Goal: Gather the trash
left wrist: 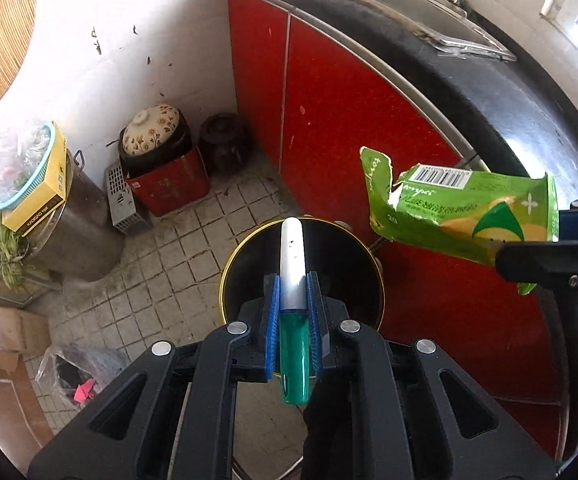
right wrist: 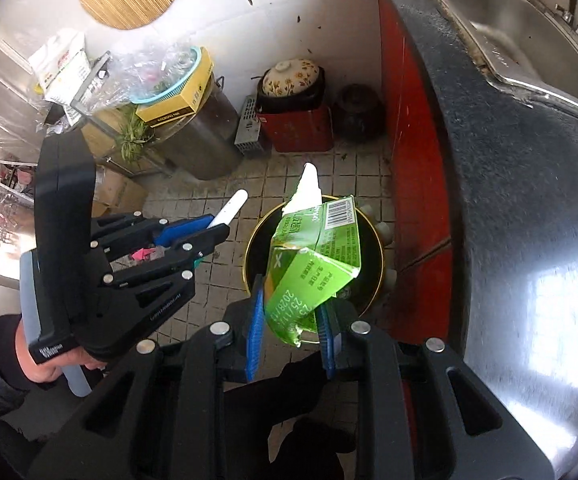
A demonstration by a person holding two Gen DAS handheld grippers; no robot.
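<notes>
Bin (left wrist: 249, 252) as landmark, black, gold-rimmed, on floor by red cabinet (left wrist: 329, 140). Left gripper (left wrist: 293, 280) clamped on green-white marker (left wrist: 292, 264), directly over bin. Right gripper (right wrist: 293, 304) pinching torn green packet (right wrist: 313, 264), also above bin, presumably for dropping.

Red cabinet doors (left wrist: 329, 128) under a dark countertop (left wrist: 489, 92), steel sink (right wrist: 509, 20) set in it, flowered ceramic lid (left wrist: 151, 128) on a black pot standing on a red box (left wrist: 173, 188), dark jar (left wrist: 223, 142) beside, yellow carton (left wrist: 39, 196) on a steel drum (left wrist: 85, 216), tiled floor (left wrist: 161, 264).
</notes>
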